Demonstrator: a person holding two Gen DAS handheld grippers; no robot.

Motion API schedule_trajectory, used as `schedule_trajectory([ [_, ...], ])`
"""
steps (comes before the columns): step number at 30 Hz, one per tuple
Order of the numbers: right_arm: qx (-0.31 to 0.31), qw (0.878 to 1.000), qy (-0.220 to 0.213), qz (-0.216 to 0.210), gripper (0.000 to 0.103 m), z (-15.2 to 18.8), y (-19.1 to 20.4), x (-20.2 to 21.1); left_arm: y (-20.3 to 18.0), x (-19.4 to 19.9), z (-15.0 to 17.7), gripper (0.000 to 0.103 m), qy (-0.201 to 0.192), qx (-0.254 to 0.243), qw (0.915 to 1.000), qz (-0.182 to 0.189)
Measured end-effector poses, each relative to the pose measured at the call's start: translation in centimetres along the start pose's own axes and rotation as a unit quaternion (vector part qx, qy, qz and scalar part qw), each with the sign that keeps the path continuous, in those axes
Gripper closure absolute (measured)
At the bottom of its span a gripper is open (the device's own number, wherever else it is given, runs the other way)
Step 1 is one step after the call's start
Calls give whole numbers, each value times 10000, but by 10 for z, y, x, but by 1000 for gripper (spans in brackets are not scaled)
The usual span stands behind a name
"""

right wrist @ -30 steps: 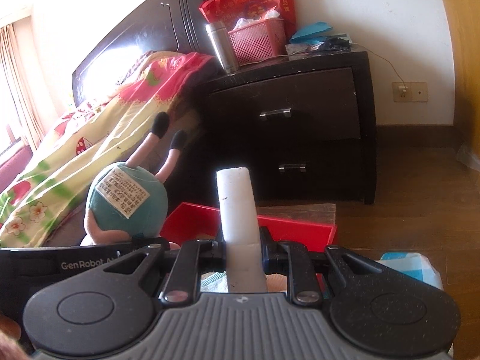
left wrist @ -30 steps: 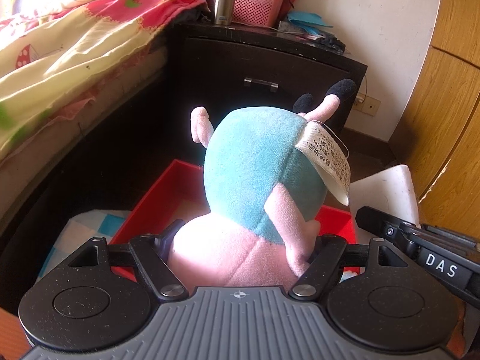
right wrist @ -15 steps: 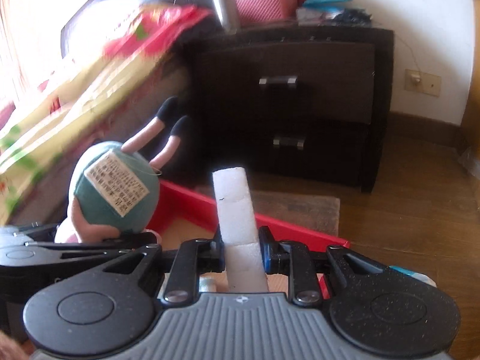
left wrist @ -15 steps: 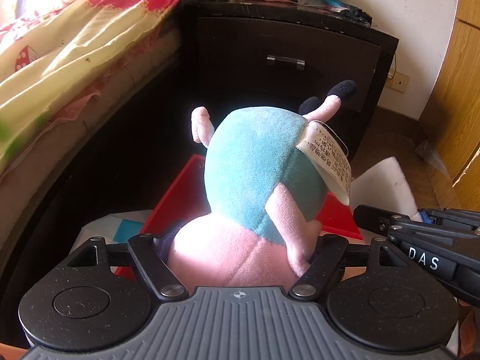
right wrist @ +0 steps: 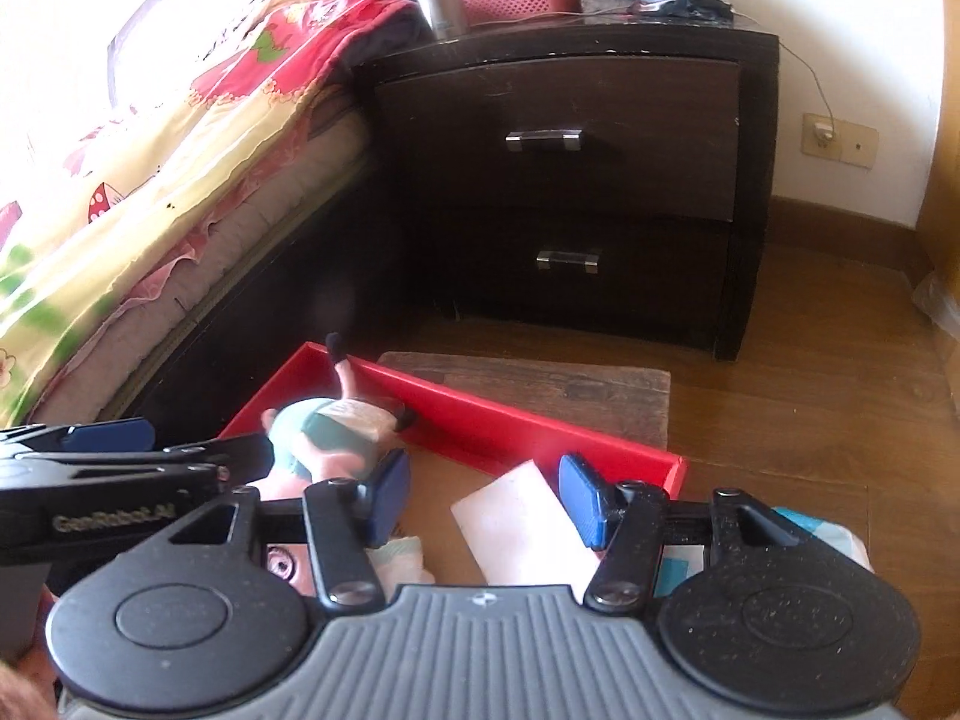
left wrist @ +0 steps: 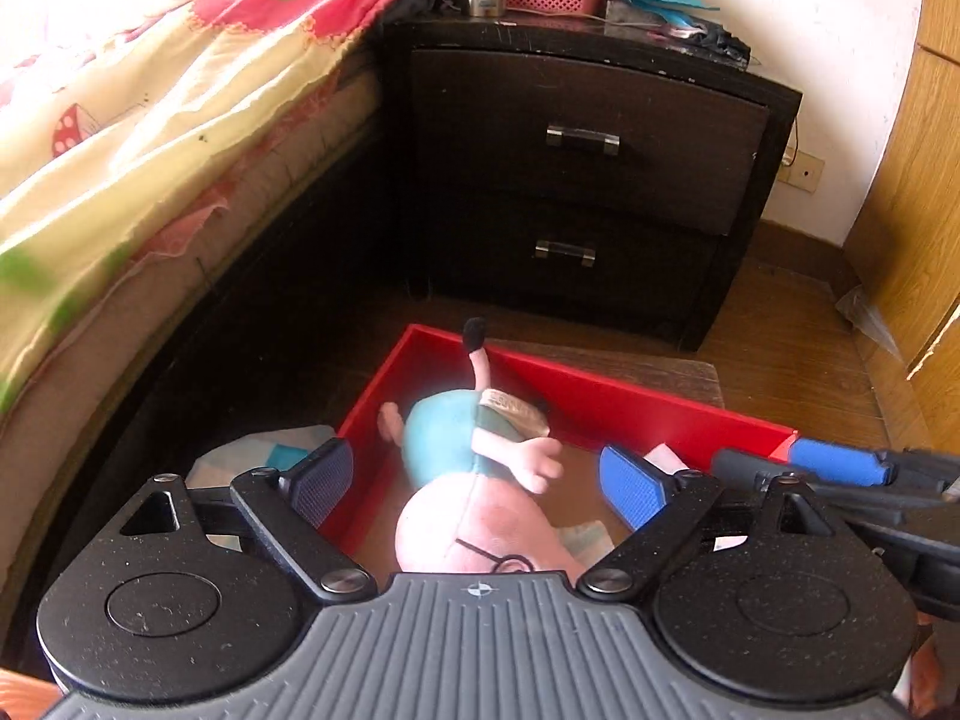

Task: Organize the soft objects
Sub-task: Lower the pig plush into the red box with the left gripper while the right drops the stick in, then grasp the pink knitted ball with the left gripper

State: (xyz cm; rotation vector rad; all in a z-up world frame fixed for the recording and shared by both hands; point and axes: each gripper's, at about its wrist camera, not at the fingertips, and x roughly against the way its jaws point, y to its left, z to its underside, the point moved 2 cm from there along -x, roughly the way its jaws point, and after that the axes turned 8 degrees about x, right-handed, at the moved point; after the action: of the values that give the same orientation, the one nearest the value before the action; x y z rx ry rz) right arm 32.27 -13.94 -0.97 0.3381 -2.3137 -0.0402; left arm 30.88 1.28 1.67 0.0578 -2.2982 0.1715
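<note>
Left wrist view: left gripper [left wrist: 480,483] wide open, empty, plush toy [left wrist: 474,480] lying below inside red box [left wrist: 630,405], lengthwise ahead; right gripper [right wrist: 485,501] open, empty, over white foam [right wrist: 525,525].

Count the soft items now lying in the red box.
2 clearly: the pig plush at the red box's left end, and the white foam block to its right. Others may be hidden.

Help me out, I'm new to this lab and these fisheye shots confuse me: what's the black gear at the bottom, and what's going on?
Those are two hand-held grippers, each with its own camera looking along its fingers. The left gripper and the right gripper both stand open, holding nothing. Below them on the floor sits a red box. In it lie a pink-and-teal plush toy and a white foam piece. A dark nightstand stands behind, with a bed beside it.
</note>
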Motion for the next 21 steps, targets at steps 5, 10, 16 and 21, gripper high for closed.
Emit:
schedule_trajectory([
  [5,-29,10000,2,-19,70,4,4,15,3,20,3,16,28,-29,10000,-27],
  [10,70,10000,20,38,70,14,13,38,11,44,15,16,159,96,9996,208],
  [16,-25,9999,148,-12,69,42,17,67,23,78,55,16,342,19,9982,485],
  [21,-142,9994,281,-150,69,74,25,86,39,100,97,16,585,131,9965,575],
])
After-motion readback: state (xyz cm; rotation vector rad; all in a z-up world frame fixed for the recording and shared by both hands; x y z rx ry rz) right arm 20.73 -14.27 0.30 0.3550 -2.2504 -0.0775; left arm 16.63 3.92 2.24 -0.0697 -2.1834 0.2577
